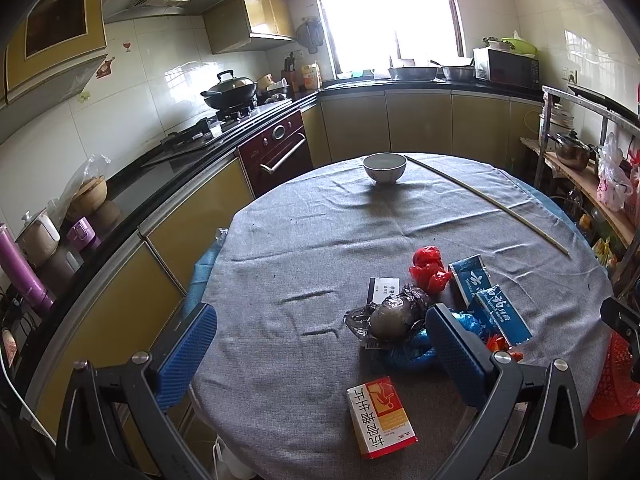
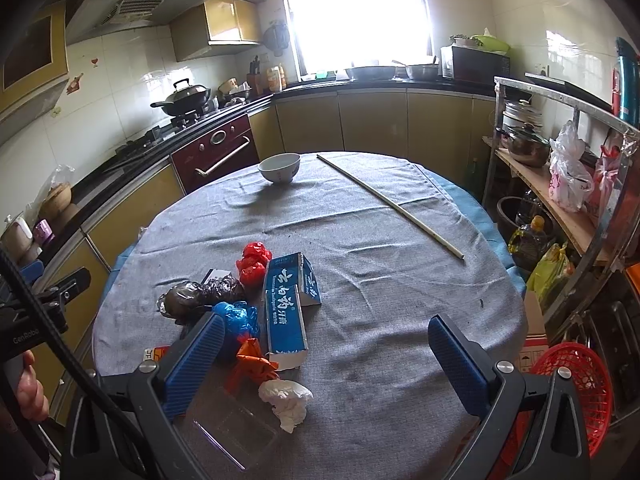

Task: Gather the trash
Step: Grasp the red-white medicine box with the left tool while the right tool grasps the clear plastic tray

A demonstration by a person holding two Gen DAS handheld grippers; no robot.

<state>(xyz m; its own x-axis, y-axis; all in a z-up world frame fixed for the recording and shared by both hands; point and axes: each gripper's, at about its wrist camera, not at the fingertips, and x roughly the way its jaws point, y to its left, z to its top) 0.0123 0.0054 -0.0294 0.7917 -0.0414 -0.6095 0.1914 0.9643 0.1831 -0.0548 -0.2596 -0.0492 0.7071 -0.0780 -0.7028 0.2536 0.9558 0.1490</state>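
Two blue cartons, one bowl

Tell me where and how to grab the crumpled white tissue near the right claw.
Pinch the crumpled white tissue across its bulging upper wad, coming straight down from above with the right claw. It lies loose on the grey tablecloth, soft and lumpy, with no flat side or rigid edge to catch from the side.

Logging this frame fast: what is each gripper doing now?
Left gripper: open, holding nothing, above the grey tablecloth.
Right gripper: open, holding nothing.
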